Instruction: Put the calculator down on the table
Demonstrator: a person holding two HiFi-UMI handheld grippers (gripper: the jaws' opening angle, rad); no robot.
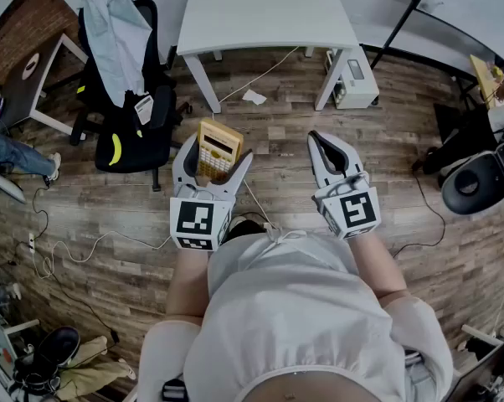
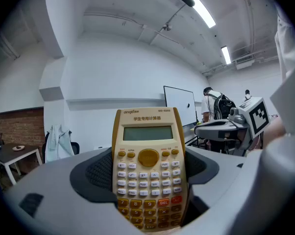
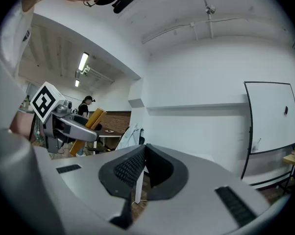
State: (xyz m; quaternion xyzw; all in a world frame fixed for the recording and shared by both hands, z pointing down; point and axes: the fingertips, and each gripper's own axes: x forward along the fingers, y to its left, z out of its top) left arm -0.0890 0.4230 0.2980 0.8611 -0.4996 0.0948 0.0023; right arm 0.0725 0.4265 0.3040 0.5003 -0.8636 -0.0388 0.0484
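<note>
1. The jaws of the left gripper (image 1: 216, 162) are spread wide and pinch a calculator (image 2: 148, 155) by its two long edges. It stands upright between the dark, ribbed pads with its keys facing the camera.
2. In the left gripper view the calculator's bottom rows are cut off by the grey gripper body, and its side edges sink into the pads. The small print on the keys is too fine to make out.
3. The calculator is a flat tan plastic slab with a grey display, a round button under it, white keys, and darker orange keys lower down.
4. The jaws of the right gripper (image 3: 144, 151) are pressed together at their tips with nothing between them. Their pads show the same fine ribbed texture.
5. In the head view the calculator is held in the air over a wood-plank floor (image 1: 277, 199), well apart from the white surface (image 1: 269, 15) farther ahead. Its lower half is hidden behind the jaws.
6. A black chair (image 1: 139, 141) with a pale garment (image 1: 118, 32) draped over it stands to the left of that surface.
</note>
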